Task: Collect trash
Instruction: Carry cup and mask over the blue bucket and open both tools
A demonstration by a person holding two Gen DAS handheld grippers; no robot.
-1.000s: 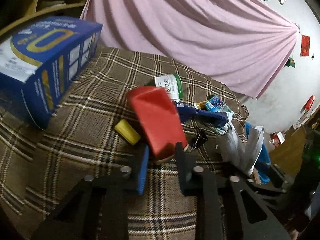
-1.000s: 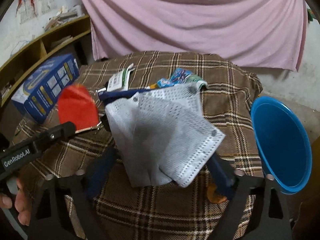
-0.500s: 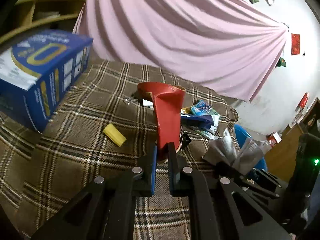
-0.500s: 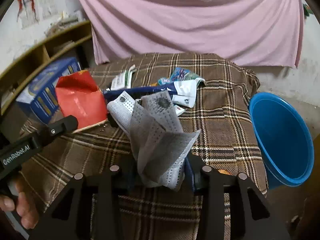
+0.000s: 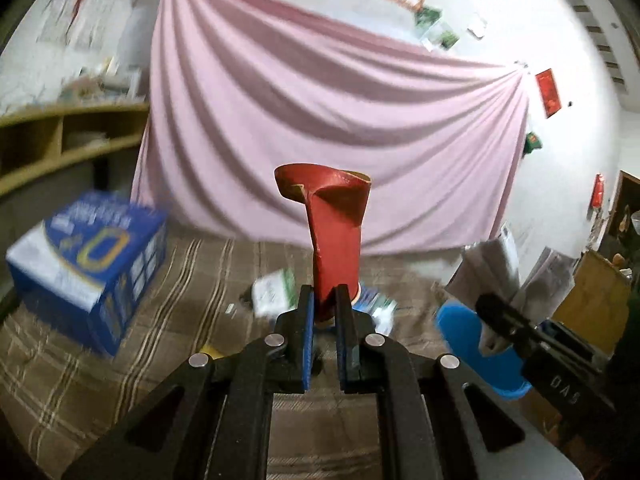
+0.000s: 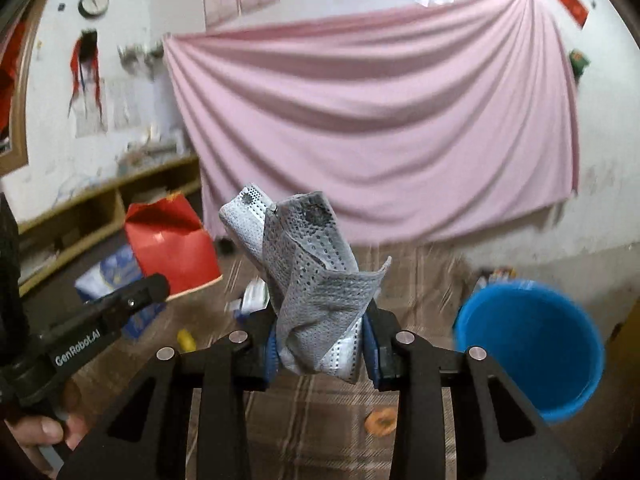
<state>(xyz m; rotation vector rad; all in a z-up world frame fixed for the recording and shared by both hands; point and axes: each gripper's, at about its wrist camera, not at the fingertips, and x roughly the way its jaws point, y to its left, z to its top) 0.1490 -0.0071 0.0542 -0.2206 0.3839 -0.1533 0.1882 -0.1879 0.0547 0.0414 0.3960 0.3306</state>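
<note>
My left gripper [image 5: 323, 294] is shut on the bottom edge of a red paper envelope [image 5: 336, 232], which stands up above the plaid-covered table [image 5: 80, 380]. The right wrist view shows that envelope [image 6: 172, 248] at the left, with the left gripper [image 6: 152, 284] under it. A crumpled grey perforated cloth [image 6: 312, 264] sits between the pads of my right gripper [image 6: 322, 332], whose jaws are closing on it. Both are lifted off the table. A blue bucket [image 6: 532, 344] stands low at the right, beside the table.
A blue carton [image 5: 88, 276] stands on the table's left. Wrappers [image 5: 272, 292], a yellow piece [image 6: 186, 340] and an orange scrap [image 6: 380, 420] lie on the plaid. A pink curtain [image 5: 320, 120] hangs behind, wooden shelves [image 5: 60, 140] at left. A hand [image 6: 40, 436] holds the left gripper.
Both grippers closed on their items and rose from the table, tilting up toward the curtain. The red envelope and the grey cloth came up with them; the cloth bunched between the right pads.
</note>
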